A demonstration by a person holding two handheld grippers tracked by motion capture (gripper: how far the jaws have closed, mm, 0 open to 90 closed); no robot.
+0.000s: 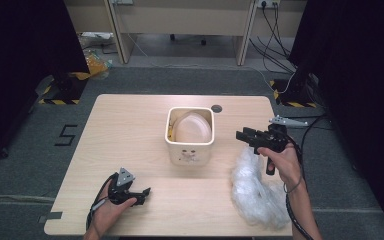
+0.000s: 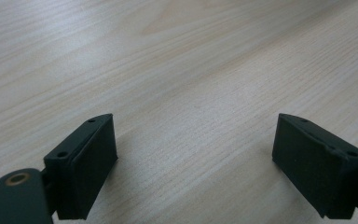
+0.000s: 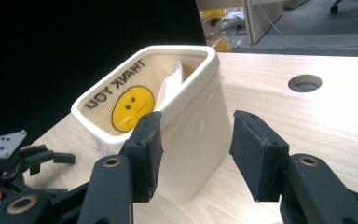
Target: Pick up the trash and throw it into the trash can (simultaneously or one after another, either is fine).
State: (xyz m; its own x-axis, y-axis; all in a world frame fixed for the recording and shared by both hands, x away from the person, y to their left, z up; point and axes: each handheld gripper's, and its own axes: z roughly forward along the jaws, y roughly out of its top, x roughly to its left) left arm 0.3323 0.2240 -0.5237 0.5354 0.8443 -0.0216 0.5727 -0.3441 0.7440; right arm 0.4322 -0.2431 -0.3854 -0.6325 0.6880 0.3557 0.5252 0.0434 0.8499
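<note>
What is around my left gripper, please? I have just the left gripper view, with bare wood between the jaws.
Observer: The left gripper lies open at the table's near left.
Operator: Anything ahead of it?
Observer: A cream bin stands mid-table with a bag inside, printed THANK YOU.
Operator: And the other hand?
Observer: The right gripper, jaws apart and empty, points at the bin above a heap of clear plastic.
</note>
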